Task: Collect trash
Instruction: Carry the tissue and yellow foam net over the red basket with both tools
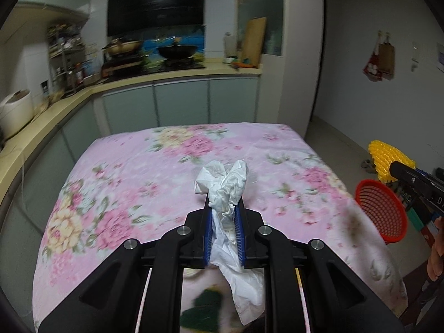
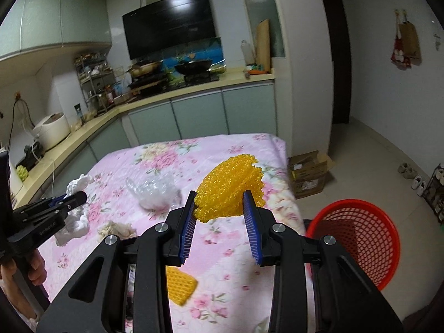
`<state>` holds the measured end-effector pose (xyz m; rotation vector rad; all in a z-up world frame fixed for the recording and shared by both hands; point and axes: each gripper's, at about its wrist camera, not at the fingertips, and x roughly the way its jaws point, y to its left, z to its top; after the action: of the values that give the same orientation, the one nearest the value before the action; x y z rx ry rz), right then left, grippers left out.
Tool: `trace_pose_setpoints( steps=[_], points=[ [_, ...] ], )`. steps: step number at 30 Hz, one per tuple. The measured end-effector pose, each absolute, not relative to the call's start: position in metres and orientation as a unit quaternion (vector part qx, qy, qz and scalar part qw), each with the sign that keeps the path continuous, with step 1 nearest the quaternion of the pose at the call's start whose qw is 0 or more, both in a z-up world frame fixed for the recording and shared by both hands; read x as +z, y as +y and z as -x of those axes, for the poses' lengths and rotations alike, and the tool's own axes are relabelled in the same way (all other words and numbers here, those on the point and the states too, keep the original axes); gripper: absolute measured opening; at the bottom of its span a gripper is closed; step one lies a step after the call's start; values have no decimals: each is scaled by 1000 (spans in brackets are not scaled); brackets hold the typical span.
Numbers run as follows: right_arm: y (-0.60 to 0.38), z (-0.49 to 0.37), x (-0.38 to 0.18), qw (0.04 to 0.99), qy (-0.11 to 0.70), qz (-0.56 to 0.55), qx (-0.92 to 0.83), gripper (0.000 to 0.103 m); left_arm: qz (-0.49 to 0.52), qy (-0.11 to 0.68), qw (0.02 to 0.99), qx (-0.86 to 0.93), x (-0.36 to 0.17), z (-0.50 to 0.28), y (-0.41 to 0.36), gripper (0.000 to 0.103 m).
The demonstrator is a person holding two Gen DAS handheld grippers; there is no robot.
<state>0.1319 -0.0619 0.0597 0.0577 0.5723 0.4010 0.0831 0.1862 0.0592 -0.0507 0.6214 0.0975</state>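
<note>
Carry step: left gripper pinches white tissue, right gripper pinches yellow foam net; next, release over red basket.

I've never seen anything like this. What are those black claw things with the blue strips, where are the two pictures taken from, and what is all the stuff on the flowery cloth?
No robot here: a person holds a two-finger grabber in each hand, and each grabber carries a wide-angle camera looking along its fingers. One picture comes from the left gripper, the other from the right gripper; each also shows the other at its edge.

The left one is shut on a crumpled white tissue. The right one is shut on a yellow foam net, the kind wrapped around fruit.

On the pink floral cloth lie a clear plastic bag, a beige crumpled scrap and a second yellow net piece. The red mesh basket beside the table is probably where the trash goes.
</note>
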Motion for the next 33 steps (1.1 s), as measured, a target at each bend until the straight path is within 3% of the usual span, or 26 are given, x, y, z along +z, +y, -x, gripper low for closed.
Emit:
trace_pose_setpoints(
  steps=[16,33],
  points=[
    [-153,-131,66,954,268,-77,106,33,-9,281,957,-76,86,-120,69,14],
    [-214,-134,45,953,283,-105,24,33,-32,320,932,-167,62,-169,-33,14]
  ],
)
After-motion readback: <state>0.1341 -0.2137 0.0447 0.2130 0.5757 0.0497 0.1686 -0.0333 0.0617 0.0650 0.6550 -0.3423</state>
